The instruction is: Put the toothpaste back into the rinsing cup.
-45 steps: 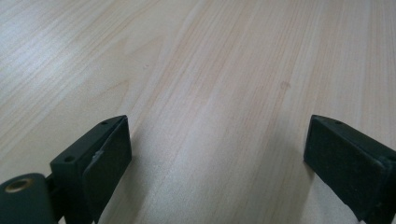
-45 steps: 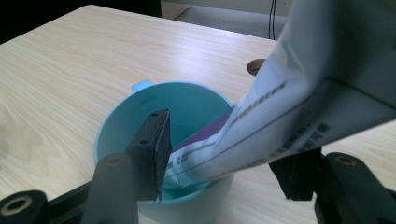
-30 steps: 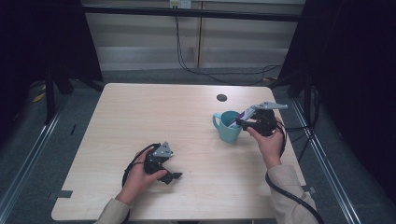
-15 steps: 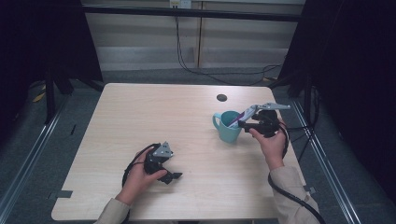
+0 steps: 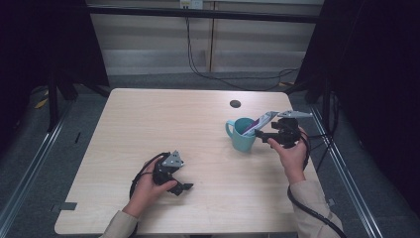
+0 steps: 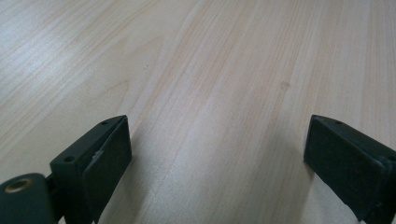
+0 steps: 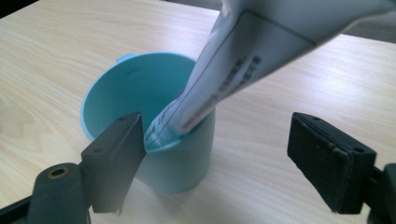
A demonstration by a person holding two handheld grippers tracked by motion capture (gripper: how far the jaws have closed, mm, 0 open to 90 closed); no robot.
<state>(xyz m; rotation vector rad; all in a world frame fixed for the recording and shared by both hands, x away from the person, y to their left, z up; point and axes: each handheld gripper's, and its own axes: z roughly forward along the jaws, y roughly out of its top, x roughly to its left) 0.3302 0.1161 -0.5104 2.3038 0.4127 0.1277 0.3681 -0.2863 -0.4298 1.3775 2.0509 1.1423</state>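
Observation:
A teal mug (image 5: 241, 135) stands right of the table's middle, handle to the left. A white and purple tube (image 5: 261, 122) leans in it, its flat end sticking out to the right, over my right gripper (image 5: 263, 136). That gripper is open just right of the mug. In the right gripper view the mug (image 7: 177, 163) sits beyond the spread jaws of the right gripper (image 7: 215, 158), and the tube (image 7: 233, 70) slants up over them, untouched. My left gripper (image 5: 182, 188) rests on the table near the front left, open; in the left gripper view the left gripper (image 6: 217, 154) has bare wood between its jaws.
A light wooden table (image 5: 148, 129) has a dark round hole (image 5: 235, 103) near its back edge. Black frame posts stand at both sides, and cables hang behind the table. A cable trails from each gripper toward the front edge.
My right gripper has drawn back a little to the right from the mug. The tube stays leaning in the mug. The left gripper has not moved.

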